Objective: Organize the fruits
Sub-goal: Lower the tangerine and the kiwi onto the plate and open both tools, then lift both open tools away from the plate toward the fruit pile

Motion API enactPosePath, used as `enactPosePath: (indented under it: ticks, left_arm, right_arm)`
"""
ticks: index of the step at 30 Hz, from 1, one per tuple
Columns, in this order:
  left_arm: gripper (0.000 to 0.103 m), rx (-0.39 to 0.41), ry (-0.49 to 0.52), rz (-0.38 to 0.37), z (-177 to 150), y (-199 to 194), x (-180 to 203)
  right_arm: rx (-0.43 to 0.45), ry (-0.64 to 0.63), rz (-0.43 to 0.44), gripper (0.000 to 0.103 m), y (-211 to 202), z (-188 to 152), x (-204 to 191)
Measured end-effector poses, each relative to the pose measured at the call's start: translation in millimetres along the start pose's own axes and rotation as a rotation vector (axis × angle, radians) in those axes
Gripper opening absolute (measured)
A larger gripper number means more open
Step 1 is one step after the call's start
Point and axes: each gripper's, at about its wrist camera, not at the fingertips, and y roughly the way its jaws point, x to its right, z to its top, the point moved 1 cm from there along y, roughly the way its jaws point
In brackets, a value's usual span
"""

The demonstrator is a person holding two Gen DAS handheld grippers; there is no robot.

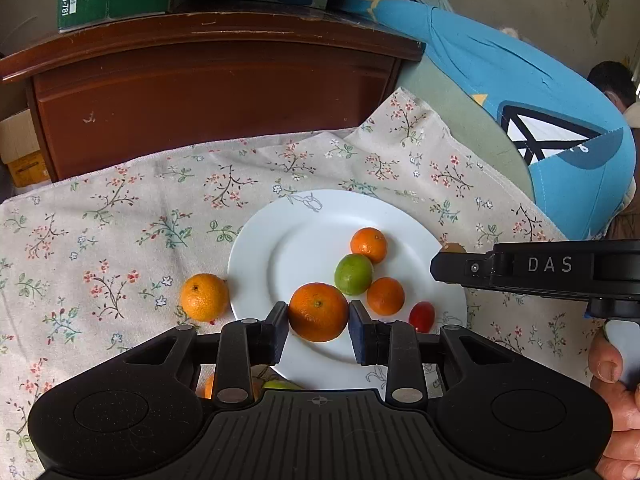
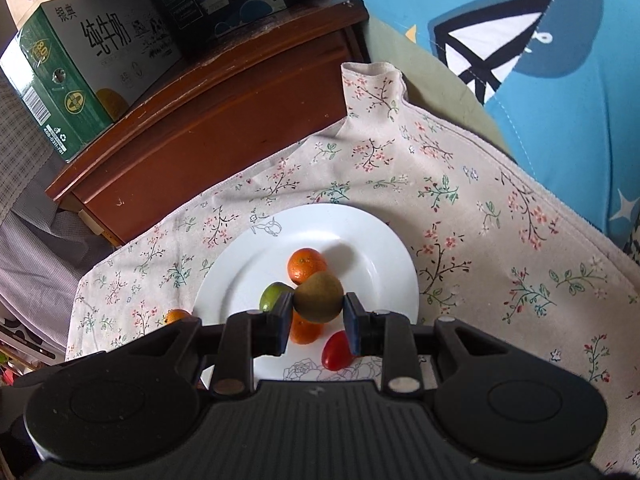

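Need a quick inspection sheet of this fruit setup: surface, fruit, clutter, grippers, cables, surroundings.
Surface: floral cloth, wrinkled at the far corner.
Job's things: white plate holds two small oranges, a lime and a red tomato; one orange lies on the cloth beside the plate.
Clutter: nothing seen.
Grippers: left gripper shut on a large orange; right gripper shut on a kiwi.
Cables: nothing seen.
Surroundings: wooden cabinet with cartons on top, blue pillow.
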Motion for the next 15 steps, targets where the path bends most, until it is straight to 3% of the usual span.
enactPosePath:
  ticks: [6, 11, 15]
  left_arm:
    - [0.03, -0.03, 0.008, -0.007, -5.8, 13.8, 1.9]
    - [0.032, 0.003, 0.019, -0.006, -2.1, 7.3, 3.6]
    - [0.058, 0.043, 0.019, 0.018, 5.3, -6.5, 4.2]
  right_arm:
    - [-0.016, 0.015, -0.027, 0.028, 11.5, -1.9, 3.4]
    - [-0.023, 0.061, -0.032, 0.031, 14.5, -1.9, 8.9]
    - [0.007, 0.057, -0.011, 0.036, 8.4, 1.4, 6.9]
